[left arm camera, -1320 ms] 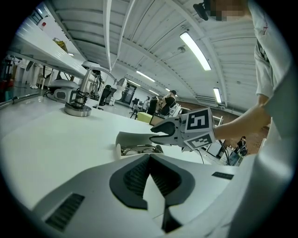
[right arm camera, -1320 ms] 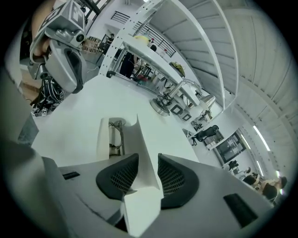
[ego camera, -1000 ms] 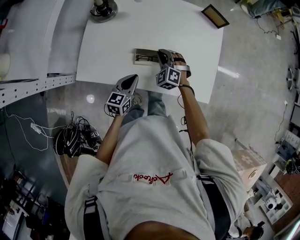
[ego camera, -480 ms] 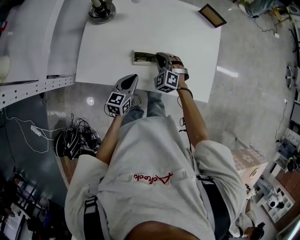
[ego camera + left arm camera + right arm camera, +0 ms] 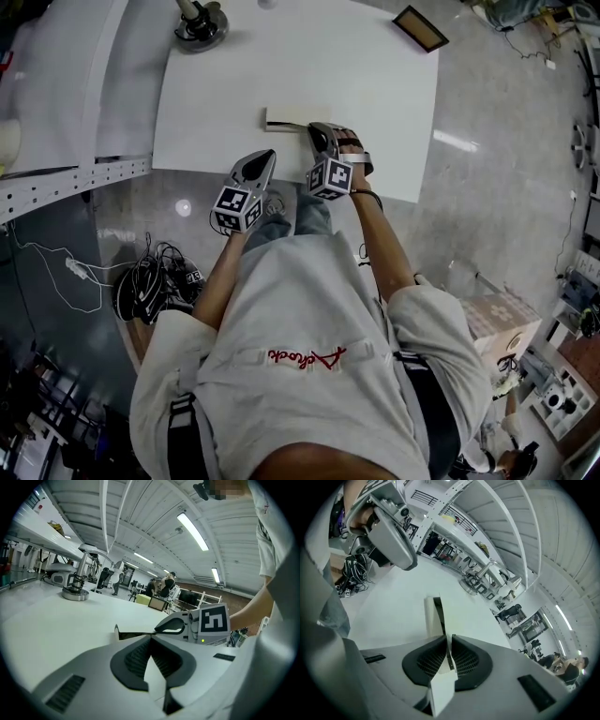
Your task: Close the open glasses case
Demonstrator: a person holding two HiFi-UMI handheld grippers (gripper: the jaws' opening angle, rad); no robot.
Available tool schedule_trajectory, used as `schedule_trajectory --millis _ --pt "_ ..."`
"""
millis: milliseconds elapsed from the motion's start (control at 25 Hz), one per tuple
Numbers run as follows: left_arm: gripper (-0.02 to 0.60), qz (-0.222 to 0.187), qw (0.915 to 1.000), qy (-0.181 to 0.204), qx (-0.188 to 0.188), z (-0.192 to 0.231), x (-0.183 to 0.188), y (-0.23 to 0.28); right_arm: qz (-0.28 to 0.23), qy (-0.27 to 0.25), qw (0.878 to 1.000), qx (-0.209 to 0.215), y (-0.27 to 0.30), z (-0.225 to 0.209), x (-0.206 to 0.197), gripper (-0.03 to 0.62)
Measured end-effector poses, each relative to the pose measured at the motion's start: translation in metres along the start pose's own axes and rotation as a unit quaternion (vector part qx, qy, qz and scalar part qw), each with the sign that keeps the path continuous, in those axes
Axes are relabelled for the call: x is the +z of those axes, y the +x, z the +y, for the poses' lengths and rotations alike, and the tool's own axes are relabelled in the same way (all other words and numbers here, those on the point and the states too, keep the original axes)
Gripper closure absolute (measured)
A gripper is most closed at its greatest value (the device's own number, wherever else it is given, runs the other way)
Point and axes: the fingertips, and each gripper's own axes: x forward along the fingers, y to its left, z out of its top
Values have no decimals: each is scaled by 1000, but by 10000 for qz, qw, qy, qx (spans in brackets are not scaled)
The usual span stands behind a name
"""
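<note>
Your right gripper's point(image 5: 449, 641) jaws are pinched on a thin white wall of the glasses case point(image 5: 433, 613), and they are opening slightly at this moment with that wall between the pads; your left gripper's point(image 5: 150, 638) jaws are together, with nothing in them.

The white surface point(image 5: 309, 66) fills the upper middle of the head view; the glasses case point(image 5: 281, 120) lies on it towards the near edge, well apart from everything else it carries. From the head view the case shows only as a narrow strip; in the right gripper view it is edge-on, with its dark inside a slim slot beside the white wall.

Your right gripper point(image 5: 317, 127) reaches in at the case's right end; your left gripper point(image 5: 265, 155) hangs at the near edge of the surface, near the case but apart from it, and its own view shows the case point(image 5: 131, 633) just past its tips.

A round stand base point(image 5: 200, 23) sits at the far left corner; a dark-framed panel point(image 5: 419, 29) lies at the far right corner.
</note>
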Motion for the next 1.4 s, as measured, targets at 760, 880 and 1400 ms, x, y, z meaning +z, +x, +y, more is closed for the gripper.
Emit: schedule_trajectory --millis 760,880,1400 --pt "557 18 10000 7 -1 4 2 -2 184 390 9982 420 6 24 -9 559" --pt "557 1 10000 27 -27 2 4 1 172 430 9983 344 4 22 -10 574" --pt "557 -110 9998 116 -132 -3 10 0 -412 2350 9711 50 -18 -2 11 574"
